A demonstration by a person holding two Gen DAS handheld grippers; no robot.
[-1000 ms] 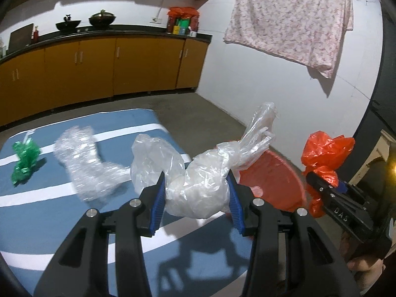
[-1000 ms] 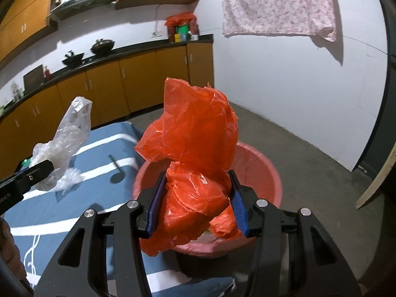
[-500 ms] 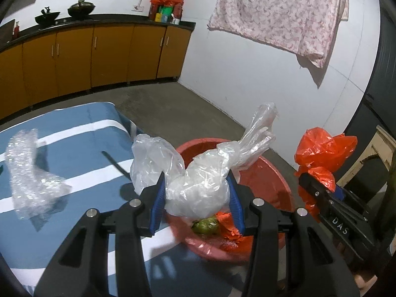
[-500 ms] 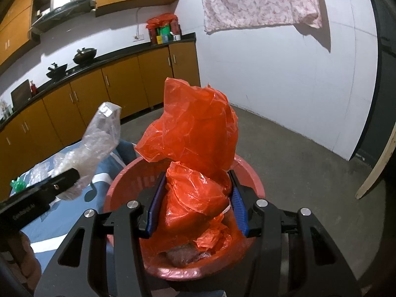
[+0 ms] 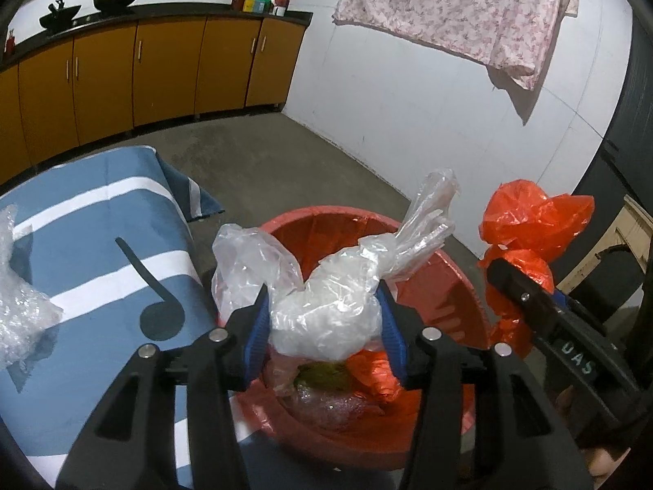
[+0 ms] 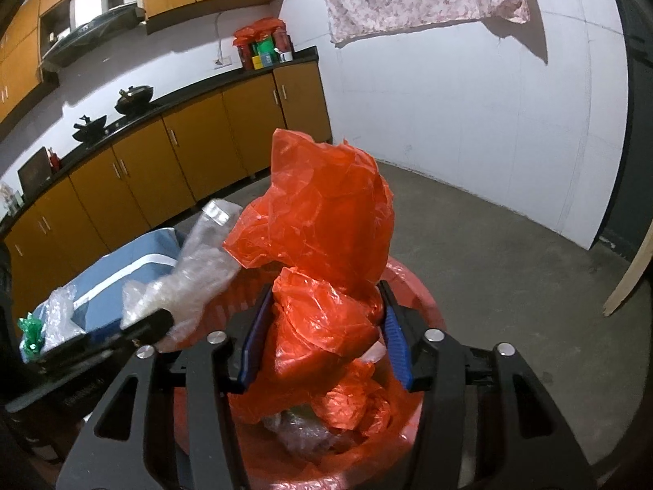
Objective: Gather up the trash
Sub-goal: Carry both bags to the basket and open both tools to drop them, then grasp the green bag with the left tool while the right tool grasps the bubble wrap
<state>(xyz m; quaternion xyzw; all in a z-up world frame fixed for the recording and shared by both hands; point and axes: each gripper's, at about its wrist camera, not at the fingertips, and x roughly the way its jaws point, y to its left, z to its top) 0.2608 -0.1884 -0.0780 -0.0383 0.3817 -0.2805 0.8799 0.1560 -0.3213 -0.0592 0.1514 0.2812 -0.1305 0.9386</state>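
My left gripper (image 5: 324, 326) hovers over the red basin (image 5: 449, 286) with a crumpled clear plastic bag (image 5: 326, 318) between its blue pads. Its jaws are opening, and the pads still touch the bag. To its right, my right gripper (image 6: 324, 335) holds a crumpled red plastic bag (image 6: 326, 224) over the same basin (image 6: 416, 290). Those jaws are opening too, with the bag still pressed between the pads. Red, green and clear scraps (image 5: 326, 375) lie in the basin. Each gripper shows at the side of the other's view: the left gripper (image 6: 151, 322) and the right gripper (image 5: 506, 273).
A blue striped cloth (image 5: 102, 224) covers the table left of the basin, with a wad of bubble wrap (image 5: 20, 306) and a green scrap (image 6: 30, 326) on it. Orange cabinets (image 5: 163, 61) line the far wall. A floral sheet (image 5: 449, 8) hangs on the white wall. The floor is bare concrete.
Both grippers moved from beside the table to over the red basin and sank a little, carrying their bags. The jaws of both have widened slightly around the bags.
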